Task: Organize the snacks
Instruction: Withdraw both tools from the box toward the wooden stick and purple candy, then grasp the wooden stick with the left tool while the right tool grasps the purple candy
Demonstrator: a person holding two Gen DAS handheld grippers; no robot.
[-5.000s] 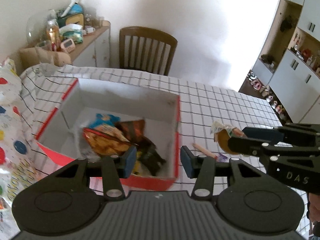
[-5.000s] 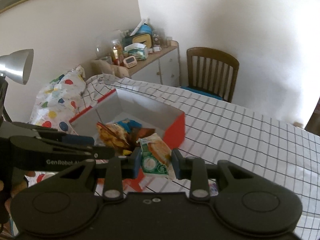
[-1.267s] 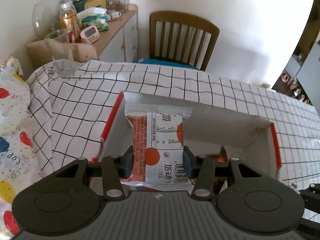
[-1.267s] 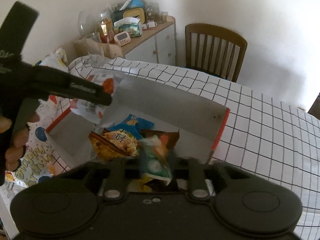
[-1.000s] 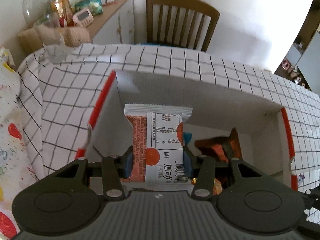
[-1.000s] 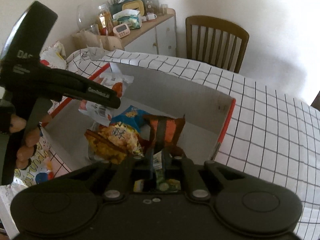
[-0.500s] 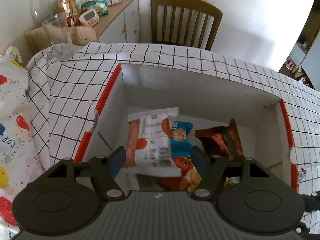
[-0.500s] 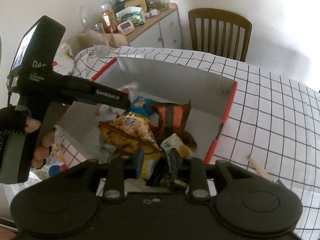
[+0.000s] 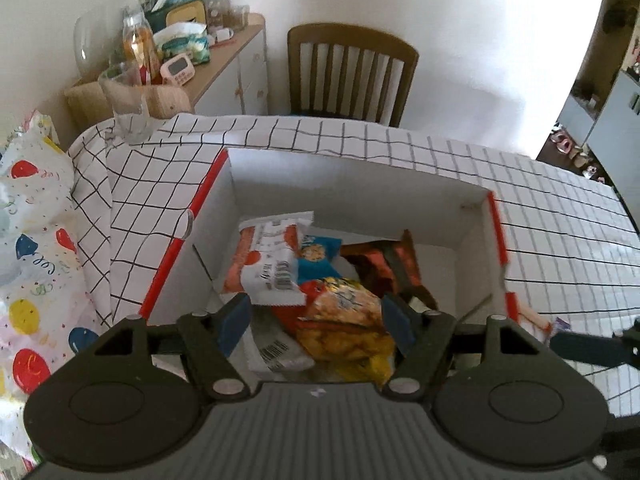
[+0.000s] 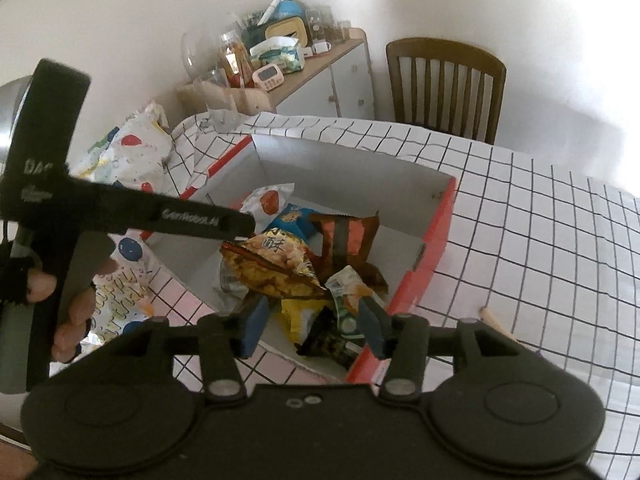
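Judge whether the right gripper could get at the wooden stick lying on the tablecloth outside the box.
Probably yes. The right gripper is open and holds nothing, and the wooden stick lies bare on the tablecloth just right of the box, nothing covering it.

Dining corner, daylight on white walls

I see a wooden slat-back chair (image 9: 352, 76) behind the grid-clothed worktop (image 9: 560, 216); a cluttered white sideboard (image 9: 236, 68) stands left; tall cupboards (image 9: 616, 120) at right.

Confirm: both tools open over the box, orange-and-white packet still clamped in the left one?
Not clamped. The left wrist view shows the orange-and-white packet lying in the box, beyond the open left tool. Right tool is open too.
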